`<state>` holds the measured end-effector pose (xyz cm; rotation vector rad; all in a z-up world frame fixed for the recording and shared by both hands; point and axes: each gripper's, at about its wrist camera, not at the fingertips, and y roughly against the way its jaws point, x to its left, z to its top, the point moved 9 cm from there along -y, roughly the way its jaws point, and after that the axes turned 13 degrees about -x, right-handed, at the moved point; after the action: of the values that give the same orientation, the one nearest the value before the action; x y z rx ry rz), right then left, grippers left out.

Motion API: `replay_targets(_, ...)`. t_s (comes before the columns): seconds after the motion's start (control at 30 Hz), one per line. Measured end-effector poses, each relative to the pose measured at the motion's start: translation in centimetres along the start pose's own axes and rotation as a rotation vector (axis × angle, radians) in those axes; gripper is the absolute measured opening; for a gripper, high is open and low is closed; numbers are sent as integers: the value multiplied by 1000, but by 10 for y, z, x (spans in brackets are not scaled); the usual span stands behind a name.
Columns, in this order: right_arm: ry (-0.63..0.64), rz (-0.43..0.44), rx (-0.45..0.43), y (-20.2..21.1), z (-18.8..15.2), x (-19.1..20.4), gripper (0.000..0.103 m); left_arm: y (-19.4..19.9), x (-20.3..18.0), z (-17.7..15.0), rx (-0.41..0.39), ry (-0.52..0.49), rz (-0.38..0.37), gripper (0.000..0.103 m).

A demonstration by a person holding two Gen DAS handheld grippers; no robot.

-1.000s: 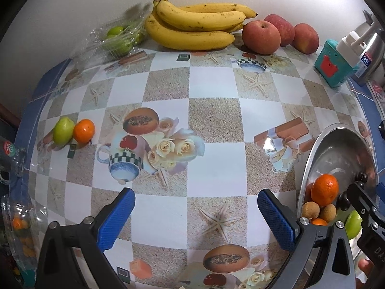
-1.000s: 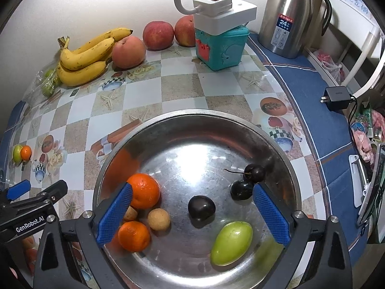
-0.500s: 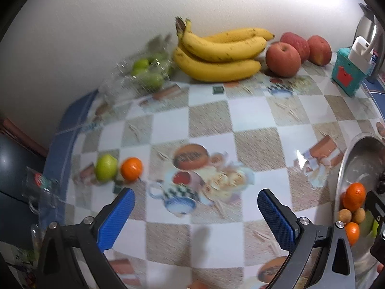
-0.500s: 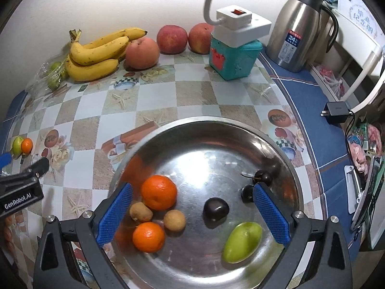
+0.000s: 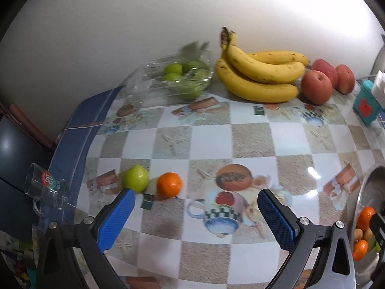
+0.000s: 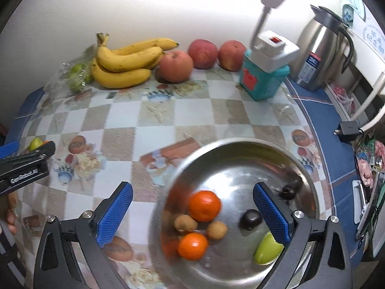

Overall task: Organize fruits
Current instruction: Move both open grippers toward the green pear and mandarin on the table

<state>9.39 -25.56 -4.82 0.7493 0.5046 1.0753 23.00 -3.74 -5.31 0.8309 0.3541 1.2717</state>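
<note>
A small orange (image 5: 169,184) and a green fruit (image 5: 135,178) lie side by side near the table's left edge. My left gripper (image 5: 196,219) hangs open above the table, just short of them, holding nothing. My right gripper (image 6: 192,214) is open over the left part of a steel bowl (image 6: 240,149). The bowl holds two oranges (image 6: 204,206), two small brown fruits (image 6: 185,223), dark cherries (image 6: 251,219) and a green fruit (image 6: 268,250). Bananas (image 5: 259,72), three red apples (image 5: 317,86) and a clear bag of green fruits (image 5: 182,77) line the wall.
A teal box with a white power strip (image 6: 266,72) and a steel kettle (image 6: 320,50) stand at the back right. A glass mug (image 5: 44,187) sits at the table's left edge. A charger (image 6: 347,128) lies on the blue border at the right.
My left gripper has swung left and nearer to the orange and green fruit. My right gripper has drifted left and back, so the bowl now sits lower right in its view.
</note>
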Motion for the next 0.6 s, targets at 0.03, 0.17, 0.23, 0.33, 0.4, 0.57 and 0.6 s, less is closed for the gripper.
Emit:
replay_targets(0.03, 2, 10, -2, 0, 2, 5, 100, -1, 6, 0, -2, 6, 10, 103)
replay_targets(0.17, -15, 49, -3, 1, 6, 24, 100, -5, 25, -1, 1, 42, 17, 103)
replay_targets(0.23, -15, 62, -8, 0, 10, 33, 100, -8, 34, -3, 7, 66, 11, 103)
replay_targets(0.33, -24, 85, -9, -2, 15, 48, 100, -12, 46, -6, 10, 97, 14, 103)
replay_targets(0.4, -28, 101, -5, -4, 18, 58, 100, -14, 53, -7, 13, 111, 17, 103)
replay_targets(0.57, -14, 130, 4, -11, 24, 88, 100, -20, 69, -11, 13, 149, 18, 102)
replay_targets(0.6, -7, 135, 4, -13, 25, 94, 100, -21, 71, -12, 13, 153, 18, 102)
